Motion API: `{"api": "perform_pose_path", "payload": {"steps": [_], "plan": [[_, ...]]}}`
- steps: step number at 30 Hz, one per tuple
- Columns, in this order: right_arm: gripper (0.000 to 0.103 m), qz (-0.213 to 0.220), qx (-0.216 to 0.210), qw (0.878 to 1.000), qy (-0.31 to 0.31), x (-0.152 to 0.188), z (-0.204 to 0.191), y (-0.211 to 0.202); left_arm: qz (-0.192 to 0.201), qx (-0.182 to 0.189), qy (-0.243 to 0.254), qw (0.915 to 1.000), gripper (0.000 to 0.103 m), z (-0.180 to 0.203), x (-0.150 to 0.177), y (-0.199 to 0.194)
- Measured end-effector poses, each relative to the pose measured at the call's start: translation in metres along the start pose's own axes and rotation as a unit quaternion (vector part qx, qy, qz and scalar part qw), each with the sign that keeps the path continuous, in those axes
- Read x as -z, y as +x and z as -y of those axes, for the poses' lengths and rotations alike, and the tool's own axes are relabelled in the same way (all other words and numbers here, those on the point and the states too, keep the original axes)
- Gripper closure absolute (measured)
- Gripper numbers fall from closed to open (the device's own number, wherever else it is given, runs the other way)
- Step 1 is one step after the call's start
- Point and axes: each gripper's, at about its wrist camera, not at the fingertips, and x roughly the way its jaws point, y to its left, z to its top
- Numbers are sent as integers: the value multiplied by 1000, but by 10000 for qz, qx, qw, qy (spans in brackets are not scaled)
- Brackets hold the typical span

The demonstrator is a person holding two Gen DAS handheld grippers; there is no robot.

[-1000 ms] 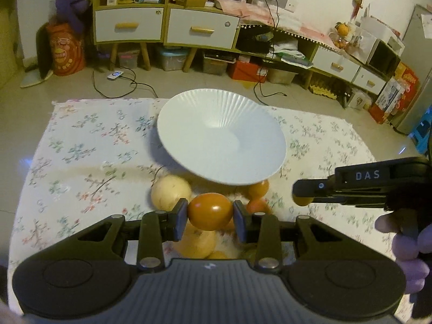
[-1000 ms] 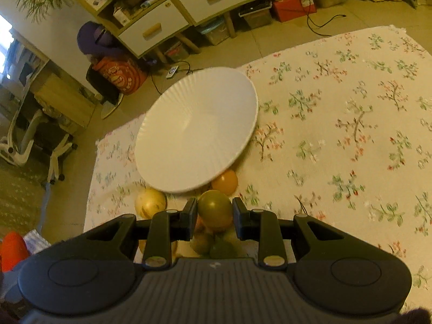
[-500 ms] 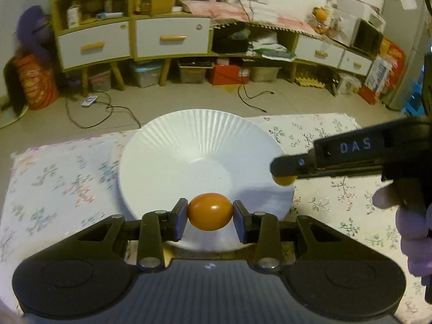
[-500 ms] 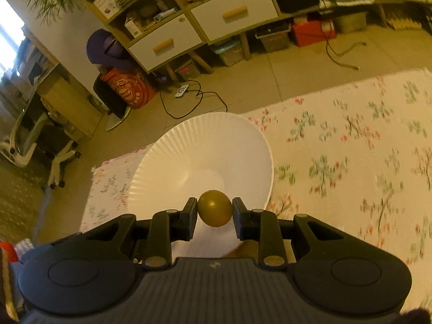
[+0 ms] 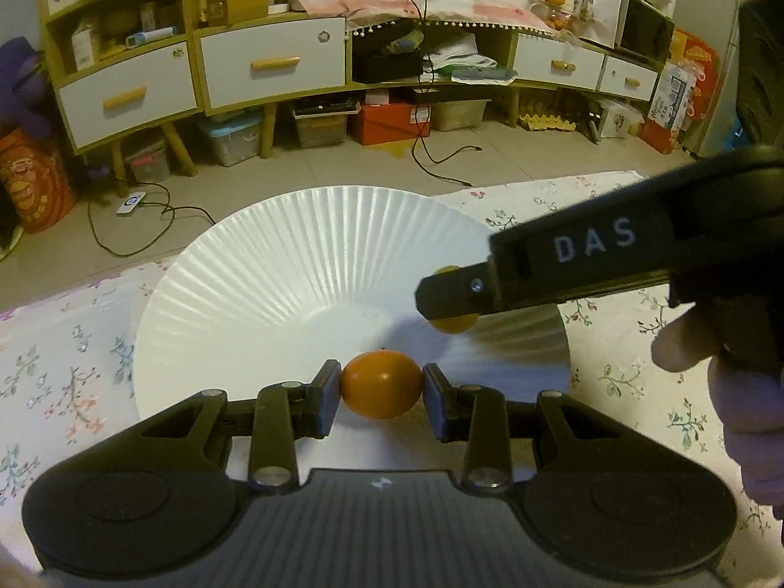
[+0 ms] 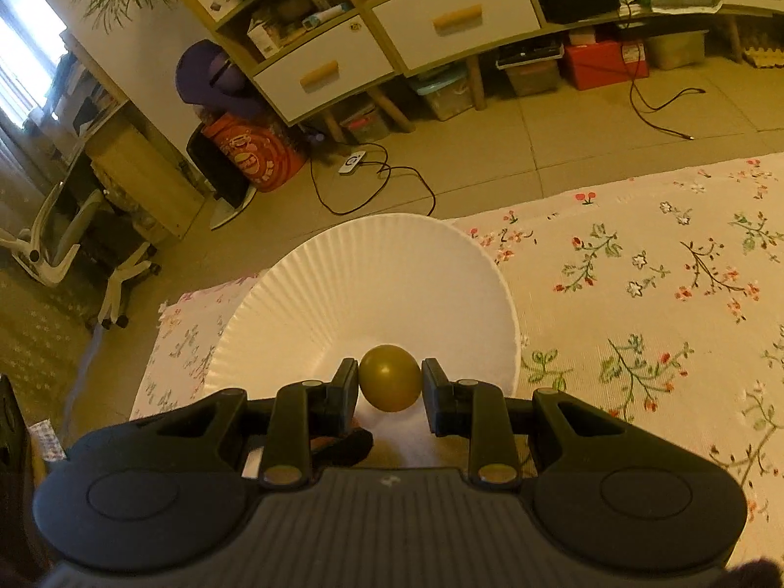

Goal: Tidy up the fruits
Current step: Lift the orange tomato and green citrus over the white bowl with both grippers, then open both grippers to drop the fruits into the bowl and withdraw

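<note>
My left gripper point(image 5: 381, 384) is shut on an orange round fruit point(image 5: 381, 389) and holds it over the near part of a white ribbed plate point(image 5: 274, 264). My right gripper point(image 6: 390, 384) is shut on an olive-yellow round fruit point(image 6: 390, 377) and holds it over the same plate point(image 6: 343, 284). In the left wrist view the right gripper's black arm, marked DAS point(image 5: 578, 255), reaches in from the right over the plate, with its fruit point(image 5: 453, 324) partly hidden behind a finger. The other fruits are hidden below the grippers.
The plate sits on a floral tablecloth point(image 6: 637, 269) near its far left edge. Beyond the table are a tiled floor with cables point(image 5: 431, 157), white drawers point(image 5: 274, 63), storage boxes and a desk chair point(image 6: 73, 245).
Both grippers have lifted their fruits from the pile in front of the plate and moved forward over it. The fruit pile has dropped out of view.
</note>
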Motion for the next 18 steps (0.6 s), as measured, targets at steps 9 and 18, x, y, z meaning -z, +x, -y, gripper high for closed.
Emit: {"api": "perform_pose_path", "payload": {"steps": [9,18], "plan": [[78,-105,-23,9999,-65,-1,1,13,8,85,-204,9998,79,-3,-3,11],[77,-36,43,9999,-133,-6,0,16,11,151,-343,9993,78,-5,-8,18]]}}
